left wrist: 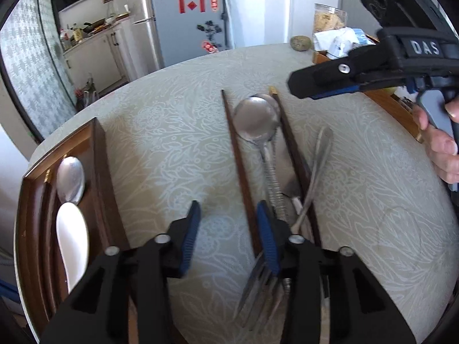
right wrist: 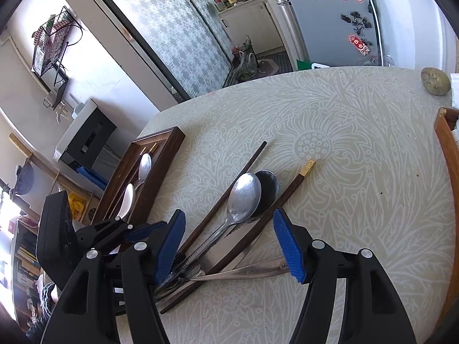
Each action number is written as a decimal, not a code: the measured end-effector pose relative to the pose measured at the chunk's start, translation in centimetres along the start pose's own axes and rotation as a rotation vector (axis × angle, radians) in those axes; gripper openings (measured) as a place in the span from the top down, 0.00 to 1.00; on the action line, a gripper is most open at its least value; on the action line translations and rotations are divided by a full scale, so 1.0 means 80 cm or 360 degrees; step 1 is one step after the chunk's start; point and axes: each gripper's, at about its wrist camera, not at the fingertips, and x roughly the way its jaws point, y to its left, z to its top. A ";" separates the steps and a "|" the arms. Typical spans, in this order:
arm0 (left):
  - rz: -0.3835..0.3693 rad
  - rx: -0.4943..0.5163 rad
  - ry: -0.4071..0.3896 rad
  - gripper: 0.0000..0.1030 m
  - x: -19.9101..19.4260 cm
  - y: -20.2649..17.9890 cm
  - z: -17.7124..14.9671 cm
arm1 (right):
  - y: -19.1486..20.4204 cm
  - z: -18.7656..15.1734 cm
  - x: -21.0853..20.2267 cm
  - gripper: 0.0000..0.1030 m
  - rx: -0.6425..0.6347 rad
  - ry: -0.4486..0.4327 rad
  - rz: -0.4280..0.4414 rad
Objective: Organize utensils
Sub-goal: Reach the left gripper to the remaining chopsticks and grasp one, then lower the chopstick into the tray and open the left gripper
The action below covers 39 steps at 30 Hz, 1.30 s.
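A pile of utensils lies mid-table: a metal spoon [left wrist: 255, 120] [right wrist: 243, 197] over a dark spoon [right wrist: 268, 189], two dark chopsticks [left wrist: 241, 166] [right wrist: 287, 195], forks [left wrist: 258, 286], and metal tongs [left wrist: 321, 149] [right wrist: 252, 272]. The wooden tray [left wrist: 100, 172] [right wrist: 163, 154] at the left holds a metal spoon [left wrist: 70, 179] and a white spoon [left wrist: 71, 238]. My left gripper [left wrist: 229, 235] [right wrist: 143, 226] is low over the table, jaws apart, with the left chopstick lying just inside its right pad [left wrist: 268, 238]. My right gripper [right wrist: 229, 246] [left wrist: 304, 86] hovers open above the pile, holding nothing.
A round brownish lump [left wrist: 300, 43] [right wrist: 435, 81] sits near the table's far edge. A wooden box [left wrist: 381, 100] [right wrist: 447, 154] with bags stands at the right. A person's hand [left wrist: 439, 143] holds the right gripper. Patterned cloth covers the round table.
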 end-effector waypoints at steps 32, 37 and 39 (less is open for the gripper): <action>0.0064 -0.0068 -0.0226 0.94 -0.097 0.037 -0.032 | 0.128 0.029 0.089 0.81 -0.0016 0.0090 0.0013; 0.0135 -0.0123 -0.0276 0.94 -0.128 0.064 -0.042 | 0.180 0.047 0.102 0.82 -0.0141 0.0110 0.0053; 0.0175 -0.0167 -0.0279 0.94 -0.136 0.084 -0.049 | 0.202 0.054 0.117 0.82 -0.0186 0.0126 0.0081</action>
